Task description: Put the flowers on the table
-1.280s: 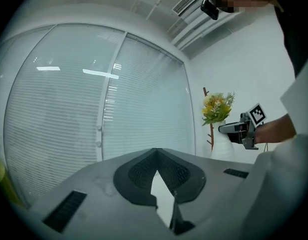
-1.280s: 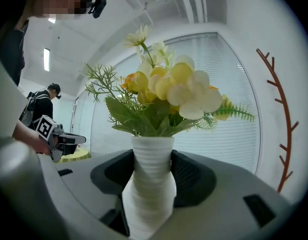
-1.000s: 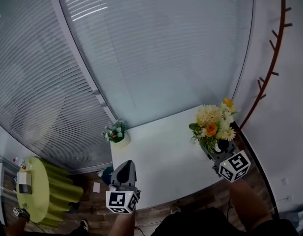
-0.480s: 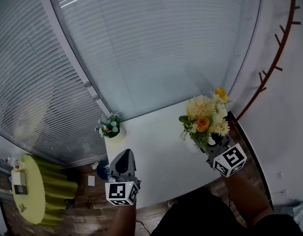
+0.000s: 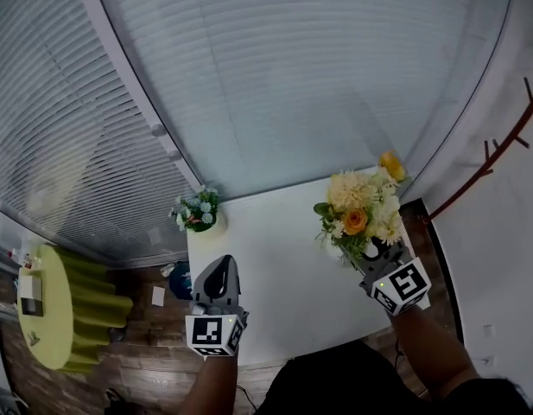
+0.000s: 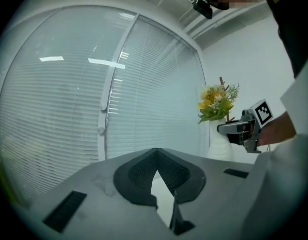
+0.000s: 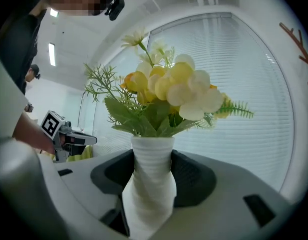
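A white ribbed vase (image 7: 150,184) of yellow and orange flowers (image 5: 361,207) stands upright between the jaws of my right gripper (image 5: 371,256), which is shut on its narrow waist. In the head view it hangs over the right side of the white table (image 5: 275,266); whether its base touches I cannot tell. In the right gripper view, the right gripper (image 7: 153,170) has a dark pad on each side of the vase. My left gripper (image 5: 218,266) is over the table's left part, its jaw tips together with nothing between them (image 6: 156,156). In the left gripper view, the flowers (image 6: 216,101) are at the right.
A small pot of pale flowers (image 5: 197,213) sits at the table's far left corner. Window blinds (image 5: 275,76) curve behind the table. A brown branch-like coat rack (image 5: 499,145) stands at the right. A green round table (image 5: 50,309) stands on the wood floor, lower left.
Both grippers have moved forward and a little lower over the table. The right one still carries the vase, now further in from the table's near edge.
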The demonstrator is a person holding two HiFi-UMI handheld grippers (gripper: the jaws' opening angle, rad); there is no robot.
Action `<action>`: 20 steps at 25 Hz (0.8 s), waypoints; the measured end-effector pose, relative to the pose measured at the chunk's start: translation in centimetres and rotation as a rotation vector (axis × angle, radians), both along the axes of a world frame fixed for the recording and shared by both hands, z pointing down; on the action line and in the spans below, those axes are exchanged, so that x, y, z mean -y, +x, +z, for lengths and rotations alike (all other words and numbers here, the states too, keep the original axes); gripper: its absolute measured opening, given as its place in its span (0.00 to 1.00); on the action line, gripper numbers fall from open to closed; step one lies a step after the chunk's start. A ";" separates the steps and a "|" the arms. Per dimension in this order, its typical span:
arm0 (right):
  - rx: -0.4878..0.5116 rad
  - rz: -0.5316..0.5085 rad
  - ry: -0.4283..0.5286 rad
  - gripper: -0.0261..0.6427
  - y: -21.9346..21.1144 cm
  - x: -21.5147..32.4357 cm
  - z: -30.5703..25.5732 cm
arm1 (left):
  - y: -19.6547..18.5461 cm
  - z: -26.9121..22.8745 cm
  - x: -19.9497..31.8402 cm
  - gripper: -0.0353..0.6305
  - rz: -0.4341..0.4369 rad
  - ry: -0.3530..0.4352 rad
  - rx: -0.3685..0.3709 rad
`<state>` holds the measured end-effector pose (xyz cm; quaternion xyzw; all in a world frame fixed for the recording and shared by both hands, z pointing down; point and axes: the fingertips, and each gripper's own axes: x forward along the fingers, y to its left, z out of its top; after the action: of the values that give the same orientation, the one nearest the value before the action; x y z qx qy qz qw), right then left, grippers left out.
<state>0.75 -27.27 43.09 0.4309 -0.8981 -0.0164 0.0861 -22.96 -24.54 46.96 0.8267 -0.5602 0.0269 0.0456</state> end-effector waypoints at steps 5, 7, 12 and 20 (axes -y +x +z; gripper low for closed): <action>0.021 -0.024 -0.028 0.41 0.1 2.0 1.5 | 1.0 0.4 1.5 0.06 -0.014 -0.008 -0.010; 0.020 -0.031 -0.031 0.41 0.2 2.7 2.1 | 1.5 0.9 2.1 0.06 -0.020 -0.015 -0.003; 0.031 -0.044 -0.067 0.41 -0.1 4.7 4.8 | 1.9 2.4 3.5 0.06 -0.039 -0.044 0.001; 0.031 -0.050 -0.106 0.41 -0.3 7.2 8.7 | 1.7 4.0 5.7 0.06 -0.068 -0.046 0.005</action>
<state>0.45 -34.45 51.76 0.4032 -0.9095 0.0356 0.0945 -21.26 -30.21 50.93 0.8058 -0.5873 0.0403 0.0642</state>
